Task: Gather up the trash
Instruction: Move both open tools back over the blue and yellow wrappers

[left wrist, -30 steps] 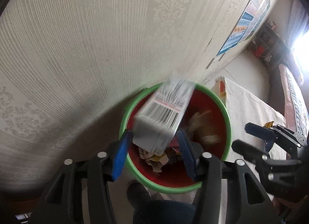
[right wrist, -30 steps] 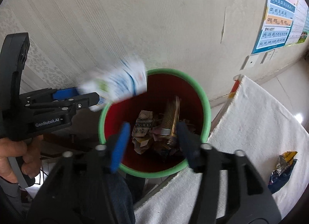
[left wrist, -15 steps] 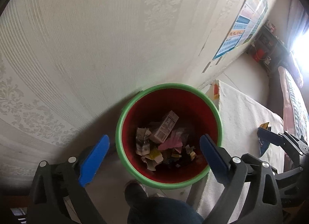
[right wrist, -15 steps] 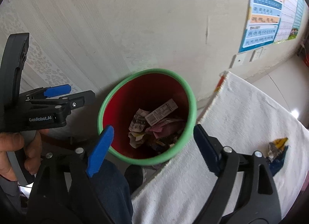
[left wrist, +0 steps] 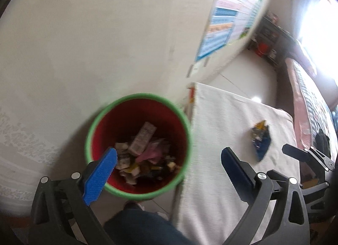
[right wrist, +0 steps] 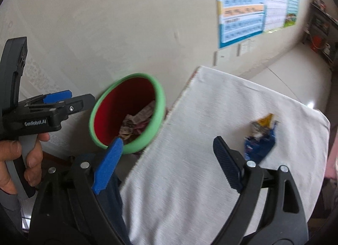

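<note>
Over on the left, the red bin with the green rim (left wrist: pixel 138 143) stands against the wall, part full of crumpled wrappers, a pale carton (left wrist: pixel 143 137) and a pink scrap, all loose and light by the look of it. The left gripper (left wrist: pixel 169 167) hangs over the bin's near rim with nothing between its blue pads (left wrist: pixel 100 173); its jaws have just been opening and now stand about as wide as they go. A person's hand (right wrist: pixel 19 156) works its trigger, seen from the right wrist view. Beside the bin is a table under a white cloth (right wrist: pixel 211 139), and on it, well apart from the bin, lies the one piece of trash left in sight: a crumpled blue and yellow snack wrapper (right wrist: pixel 260 139). I'd judge it very light, thin and crackly, slick foil that folds flat under a pinch, so the bunched middle is the place to take it, not a loose corner. The right gripper (right wrist: pixel 169 167) hovers over the cloth short of that wrapper, jaws just opened wide, empty and touching nothing.
</note>
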Demonstrator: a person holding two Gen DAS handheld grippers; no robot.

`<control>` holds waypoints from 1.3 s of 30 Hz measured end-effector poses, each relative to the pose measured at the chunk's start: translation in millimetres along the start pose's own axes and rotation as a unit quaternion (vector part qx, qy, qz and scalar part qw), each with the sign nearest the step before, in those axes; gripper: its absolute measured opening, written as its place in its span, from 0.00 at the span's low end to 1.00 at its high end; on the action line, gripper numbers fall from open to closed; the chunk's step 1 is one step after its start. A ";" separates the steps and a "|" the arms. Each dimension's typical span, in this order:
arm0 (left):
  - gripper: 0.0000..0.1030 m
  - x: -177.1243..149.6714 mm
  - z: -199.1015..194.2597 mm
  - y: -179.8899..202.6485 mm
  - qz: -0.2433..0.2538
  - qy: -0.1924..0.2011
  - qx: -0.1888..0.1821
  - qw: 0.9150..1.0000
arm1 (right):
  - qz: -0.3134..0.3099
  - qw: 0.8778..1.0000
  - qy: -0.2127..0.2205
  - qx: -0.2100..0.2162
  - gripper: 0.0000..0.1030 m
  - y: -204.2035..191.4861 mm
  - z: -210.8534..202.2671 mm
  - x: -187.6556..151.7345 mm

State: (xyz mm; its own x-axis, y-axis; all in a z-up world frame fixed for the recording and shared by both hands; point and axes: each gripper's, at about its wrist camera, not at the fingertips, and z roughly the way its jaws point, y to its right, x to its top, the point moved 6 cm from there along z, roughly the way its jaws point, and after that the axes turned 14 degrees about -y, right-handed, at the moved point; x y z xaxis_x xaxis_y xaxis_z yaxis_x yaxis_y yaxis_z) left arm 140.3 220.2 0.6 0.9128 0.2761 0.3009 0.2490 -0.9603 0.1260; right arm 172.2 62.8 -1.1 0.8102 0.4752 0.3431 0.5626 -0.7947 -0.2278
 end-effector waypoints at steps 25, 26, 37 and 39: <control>0.92 12.9 23.1 189.6 0.136 -0.020 -0.043 0.990 | 0.139 0.989 0.017 -0.044 0.84 169.4 -48.7 -74.9; 0.92 14.8 24.3 191.8 0.137 -0.021 -0.043 0.989 | 0.140 0.989 0.015 -0.044 0.84 171.8 -47.3 -75.9; 0.92 25.3 38.8 197.1 0.135 -0.033 -0.052 0.989 | 0.144 0.989 -0.001 -0.037 0.84 176.0 -24.2 -65.2; 0.92 28.5 41.3 196.1 0.134 -0.034 -0.055 0.989 | 0.144 0.989 -0.003 -0.038 0.84 176.3 -19.5 -61.8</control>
State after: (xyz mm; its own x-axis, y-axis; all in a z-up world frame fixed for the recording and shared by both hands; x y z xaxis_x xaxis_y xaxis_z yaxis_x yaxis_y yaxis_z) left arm 228.6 38.1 -5.2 0.9616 0.0046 0.2743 -0.0387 -0.9876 0.1522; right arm 218.1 -114.1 -44.8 0.9362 0.2269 0.2686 0.2945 -0.9233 -0.2465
